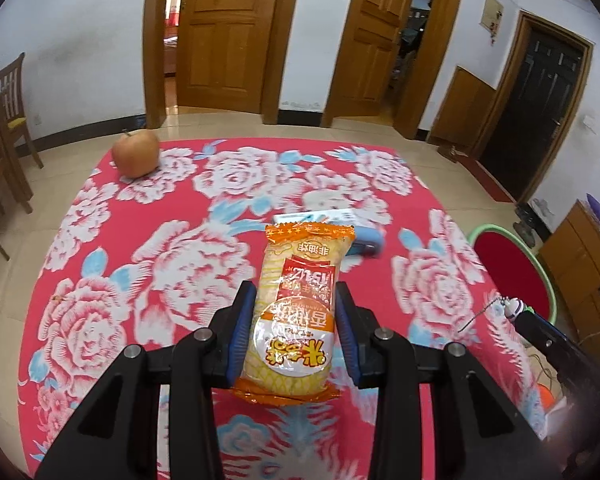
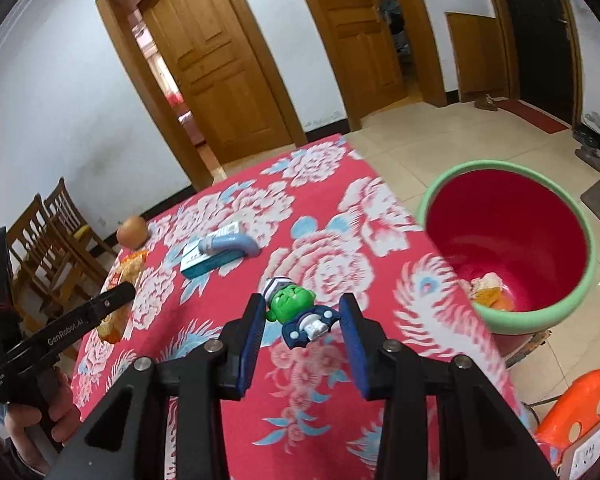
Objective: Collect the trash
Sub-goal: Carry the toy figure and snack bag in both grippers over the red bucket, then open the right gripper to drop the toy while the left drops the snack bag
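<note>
Orange snack packet (image 1: 292,312) pinched lengthwise in left tongs (image 1: 296,332), pointing forward; right tongs (image 2: 302,344) spread.

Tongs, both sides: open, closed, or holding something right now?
Left tongs: closed on the snack packet.
Right tongs: open, straddling the toy figure, not gripping it.

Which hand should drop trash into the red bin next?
Probably the left. The left gripper is shut on the snack packet, while the right gripper is open around a toy figure, though the bin sits nearer it.
</note>
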Available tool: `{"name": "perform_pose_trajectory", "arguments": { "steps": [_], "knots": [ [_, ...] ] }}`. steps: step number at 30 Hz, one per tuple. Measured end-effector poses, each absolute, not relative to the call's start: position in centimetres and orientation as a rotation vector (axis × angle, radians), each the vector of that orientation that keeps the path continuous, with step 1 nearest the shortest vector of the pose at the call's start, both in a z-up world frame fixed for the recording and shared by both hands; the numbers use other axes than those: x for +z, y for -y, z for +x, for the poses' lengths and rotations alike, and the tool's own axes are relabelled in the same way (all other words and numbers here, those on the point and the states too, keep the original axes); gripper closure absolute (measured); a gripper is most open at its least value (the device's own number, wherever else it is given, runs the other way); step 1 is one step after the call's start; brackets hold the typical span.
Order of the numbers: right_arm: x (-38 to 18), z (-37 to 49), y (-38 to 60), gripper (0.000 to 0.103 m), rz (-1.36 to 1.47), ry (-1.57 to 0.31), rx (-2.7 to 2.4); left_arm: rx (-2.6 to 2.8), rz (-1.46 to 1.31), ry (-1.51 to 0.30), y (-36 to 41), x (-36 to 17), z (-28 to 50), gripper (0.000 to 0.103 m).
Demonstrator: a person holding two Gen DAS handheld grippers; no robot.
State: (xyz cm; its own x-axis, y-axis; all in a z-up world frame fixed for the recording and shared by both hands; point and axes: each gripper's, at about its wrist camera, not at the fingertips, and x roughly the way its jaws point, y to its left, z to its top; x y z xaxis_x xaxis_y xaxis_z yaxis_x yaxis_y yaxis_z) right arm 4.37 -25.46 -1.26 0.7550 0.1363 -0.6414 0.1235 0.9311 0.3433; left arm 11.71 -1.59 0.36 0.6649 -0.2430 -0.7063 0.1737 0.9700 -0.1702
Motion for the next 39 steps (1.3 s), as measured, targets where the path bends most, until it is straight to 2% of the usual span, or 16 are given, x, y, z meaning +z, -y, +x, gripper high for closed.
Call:
{"name": "perform_pose_trajectory", "arguments": {
  "steps": [13,25,35,39],
  "knots": [
    [-0.1,1.9,33.0,0.062,0.474,-0.625,-0.149,-0.358,-0.036,-0.813,7.2,1.9,11.4,0.064],
    [-1.7,2.1,39.3,0.06,0.517,-0.617,-0.353,-0.449,0.017,-0.823,12.7,1.7,11.8,0.064],
    [-1.6,1.1,41.1,0.06,0.549,-0.587,-0.364,-0.525,0.058,-0.845,17.3,0.7,12.1,0.064],
    [-1.4,0.2,41.4,0.055,0.568,-0.574,-0.373,-0.564,0.075,-0.853,19.4,0.2,12.2,0.064]
  ]
}}
